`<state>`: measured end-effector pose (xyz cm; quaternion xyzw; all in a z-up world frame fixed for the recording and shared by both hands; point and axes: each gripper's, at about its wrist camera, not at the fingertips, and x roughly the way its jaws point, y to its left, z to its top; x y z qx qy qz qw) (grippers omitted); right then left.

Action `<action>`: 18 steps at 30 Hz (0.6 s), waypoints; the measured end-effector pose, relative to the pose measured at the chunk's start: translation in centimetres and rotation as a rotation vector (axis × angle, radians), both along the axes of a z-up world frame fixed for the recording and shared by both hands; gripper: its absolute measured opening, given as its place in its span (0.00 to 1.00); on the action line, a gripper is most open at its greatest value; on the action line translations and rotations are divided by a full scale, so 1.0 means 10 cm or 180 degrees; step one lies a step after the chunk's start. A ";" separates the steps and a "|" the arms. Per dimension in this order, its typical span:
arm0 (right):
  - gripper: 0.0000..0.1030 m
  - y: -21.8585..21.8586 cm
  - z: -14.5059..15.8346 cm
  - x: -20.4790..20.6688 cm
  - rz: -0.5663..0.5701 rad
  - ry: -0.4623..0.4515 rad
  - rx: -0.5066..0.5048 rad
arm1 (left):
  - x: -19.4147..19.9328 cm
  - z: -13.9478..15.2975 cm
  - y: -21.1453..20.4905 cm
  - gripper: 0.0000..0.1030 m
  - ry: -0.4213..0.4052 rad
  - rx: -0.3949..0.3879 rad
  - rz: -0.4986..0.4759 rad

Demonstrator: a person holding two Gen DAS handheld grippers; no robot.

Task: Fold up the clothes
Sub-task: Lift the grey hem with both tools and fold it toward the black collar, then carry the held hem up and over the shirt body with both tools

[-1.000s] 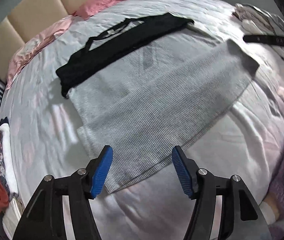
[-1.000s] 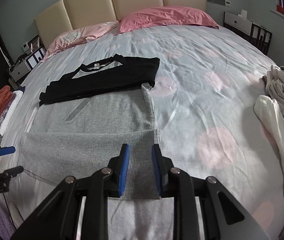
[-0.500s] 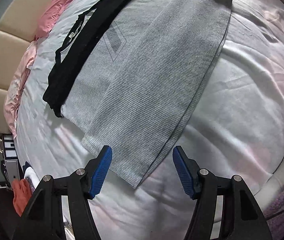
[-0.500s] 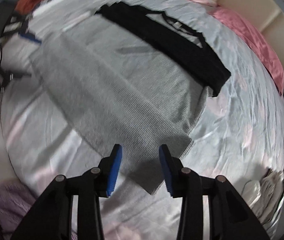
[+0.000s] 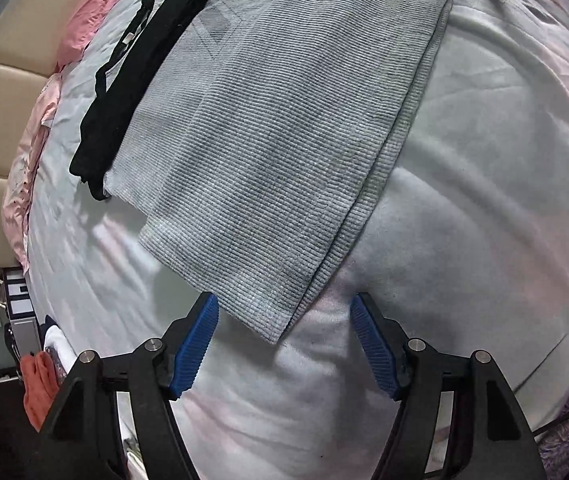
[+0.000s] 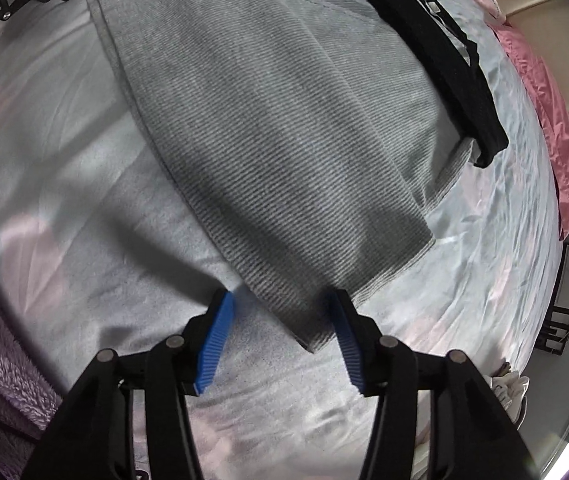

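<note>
Grey knit between my claws

Grey ribbed knit, a folded sweater [image 5: 284,128], lies flat across the bed [image 5: 464,200], and I stand at both of its near corners. My left claw [image 5: 284,346] is spread wide, blue pads [image 5: 196,348] well apart, and one pointed corner of the sweater reaches down into the gap between them. Nothing is pinched; the pads sit on either side of the corner, just clear of it. From here I can see a folded-over panel on top, its edge running beside the ribbed hem on the right.

My right claw [image 6: 280,338] is spread too, though less widely. The other near corner of the sweater [image 6: 276,128] pokes into its gap, close to the right-hand pad [image 6: 346,344], but whether it touches I cannot tell. A dark shadow falls across the cloth and sheet just ahead of this claw.

Beyond the sweater, along its far edge, lies a black garment [image 5: 124,92], overlapping the grey at that side; in the right view it shows as a dark band [image 6: 456,52] toward the pink pillows [image 6: 540,72]. A tan padded headboard [image 5: 0,80] stands behind the pillows.

At the left edge of the left view an orange cloth [image 5: 36,392] hangs by the bedside. Purple fleece [image 6: 0,360] shows at the lower left of the right view. A pale heap of clothes [image 6: 508,392] lies at the bed's right side, mostly hidden by my frame.
</note>
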<state>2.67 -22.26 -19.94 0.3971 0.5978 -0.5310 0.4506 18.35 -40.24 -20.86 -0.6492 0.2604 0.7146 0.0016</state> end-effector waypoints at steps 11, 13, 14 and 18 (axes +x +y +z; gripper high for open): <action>0.30 0.16 0.00 -0.25 -0.0325 -0.0217 -0.0167 | -0.01 0.02 -0.25 0.51 0.0087 0.0446 0.0421; 0.22 0.19 0.02 -0.29 -0.0415 -0.0157 -0.0231 | -0.01 0.04 -0.25 0.40 0.0098 0.0468 0.0482; 0.14 0.21 0.04 -0.31 -0.0460 -0.0126 -0.0262 | -0.01 0.06 -0.25 0.32 0.0127 0.0461 0.0539; 0.06 0.28 0.11 -0.33 -0.0627 0.0018 -0.0416 | 0.00 0.17 -0.31 0.13 0.0345 0.0407 0.0821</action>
